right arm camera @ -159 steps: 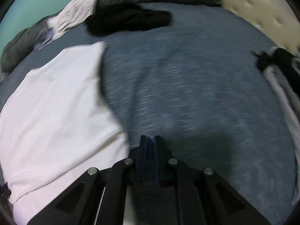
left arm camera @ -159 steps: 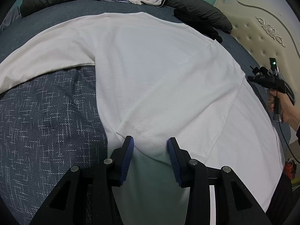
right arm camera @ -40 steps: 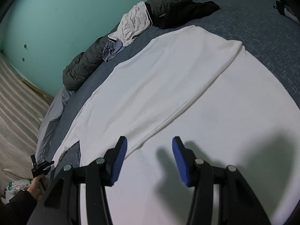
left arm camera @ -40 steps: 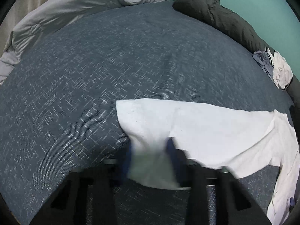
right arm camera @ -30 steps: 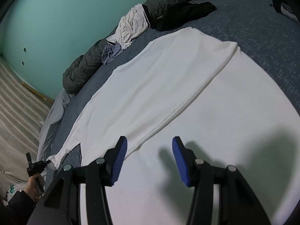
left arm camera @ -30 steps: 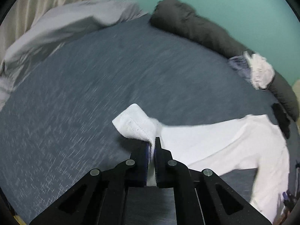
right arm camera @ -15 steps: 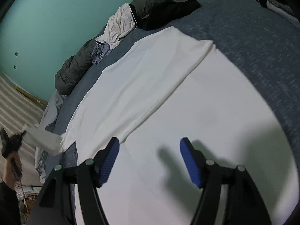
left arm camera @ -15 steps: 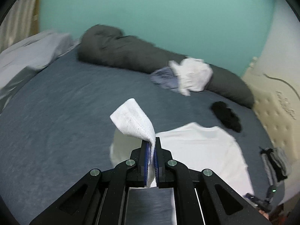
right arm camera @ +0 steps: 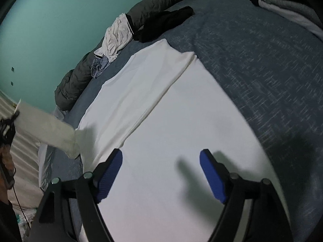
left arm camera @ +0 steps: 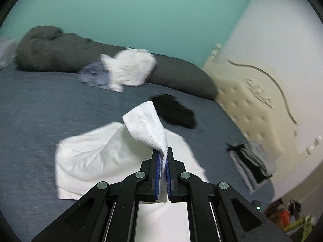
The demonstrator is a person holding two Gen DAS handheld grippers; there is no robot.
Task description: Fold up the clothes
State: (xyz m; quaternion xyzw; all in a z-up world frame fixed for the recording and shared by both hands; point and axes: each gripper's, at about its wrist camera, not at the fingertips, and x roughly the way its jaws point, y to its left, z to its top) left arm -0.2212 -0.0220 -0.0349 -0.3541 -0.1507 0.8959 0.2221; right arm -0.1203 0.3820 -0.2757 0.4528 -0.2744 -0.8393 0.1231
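Note:
A white long-sleeved shirt (right arm camera: 173,133) lies spread on the blue bed cover, one side folded in over the body. My left gripper (left arm camera: 162,161) is shut on the cuff of the shirt's sleeve (left arm camera: 147,123), held up above the bed; the sleeve (right arm camera: 44,129) stretches up and to the left in the right wrist view. The rest of the shirt (left arm camera: 92,157) lies below it. My right gripper (right arm camera: 161,173) hovers open just over the shirt's body, nothing between its blue pads (right arm camera: 110,169).
A dark grey duvet roll (left arm camera: 60,54) lines the bed's far side, with a crumpled white garment (left arm camera: 129,70) and a bluish one (left arm camera: 92,76) on it. A black garment (left arm camera: 173,113) lies near the shirt. Folded clothes (left arm camera: 250,161) sit by the cream headboard (left arm camera: 248,104).
My left gripper shut on the sleeve cuff, lifted it off the bed and swung it toward the shirt's body. The right gripper stayed over the shirt and opened a little wider.

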